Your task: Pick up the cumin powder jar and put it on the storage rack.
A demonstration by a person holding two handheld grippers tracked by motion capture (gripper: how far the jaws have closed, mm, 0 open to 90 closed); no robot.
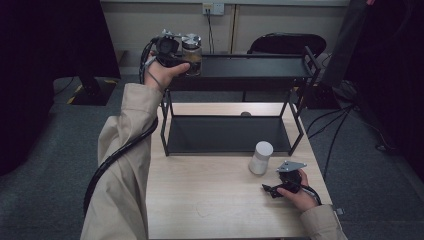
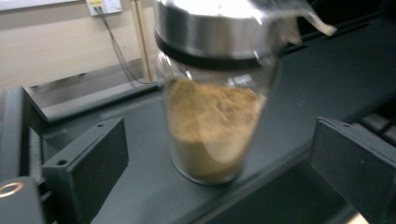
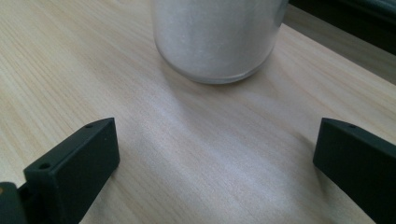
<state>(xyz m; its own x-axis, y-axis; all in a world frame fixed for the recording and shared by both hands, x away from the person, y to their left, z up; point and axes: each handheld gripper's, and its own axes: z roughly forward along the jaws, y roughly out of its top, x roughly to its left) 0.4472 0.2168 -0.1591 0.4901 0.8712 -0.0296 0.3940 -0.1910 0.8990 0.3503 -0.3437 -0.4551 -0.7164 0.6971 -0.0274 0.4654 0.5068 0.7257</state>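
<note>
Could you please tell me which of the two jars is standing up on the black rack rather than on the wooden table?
The glass jar of brown powder with the metal lid, on the rack's top shelf. The white jar stands on the table.

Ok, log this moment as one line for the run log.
left gripper: open, at glass jar of brown powder on rack top shelf | right gripper: open, on table before white jar | lower shelf: bare

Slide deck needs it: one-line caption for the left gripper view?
Left gripper, jaws open, facing a steel-lidded glass jar of tan powder standing on the black shelf.
</note>
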